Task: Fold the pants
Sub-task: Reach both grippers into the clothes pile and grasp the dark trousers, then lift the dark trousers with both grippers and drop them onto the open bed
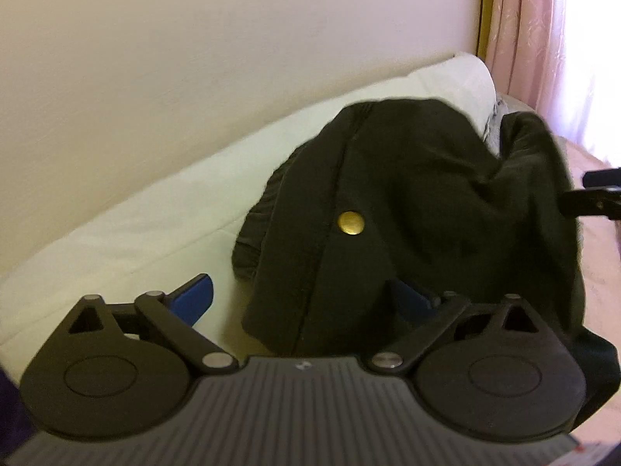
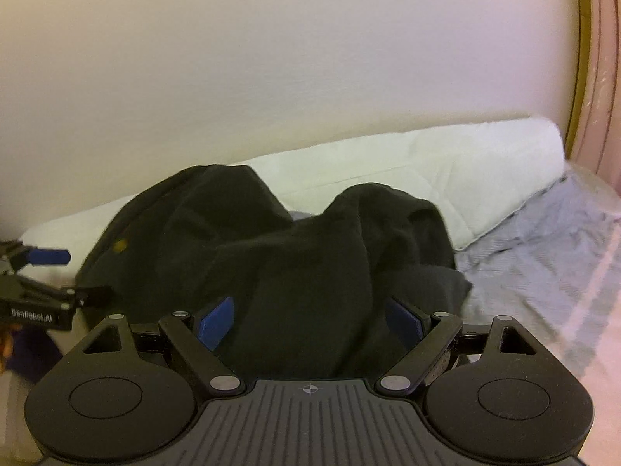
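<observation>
Left wrist view: the left gripper (image 1: 302,299) has its blue fingers (image 1: 194,297) spread wide apart. The black pants (image 1: 388,194) lie in a lumpy heap on the bed (image 1: 116,240), and a fold of the cloth hangs down between the fingers. The left finger is clear of the cloth. The right finger is half hidden behind it, so I cannot tell if it touches. A round gold button (image 1: 350,223) shows on the pants beside a long seam. A white pillow (image 1: 458,77) sits behind the heap, next to the pale wall (image 1: 233,58). A pink curtain (image 1: 543,39) hangs at the far right. The tip of the right gripper (image 1: 594,194) pokes in from the right edge, next to the pants.

Right wrist view: the right gripper (image 2: 310,322) also has its blue fingers (image 2: 215,324) wide apart. The pants (image 2: 310,264) bulge up between them, but the fingers are not squeezing the cloth. The left gripper (image 2: 50,272) shows at the left edge, by the heap. A grey sheet (image 2: 543,240) covers the bed on the right.
</observation>
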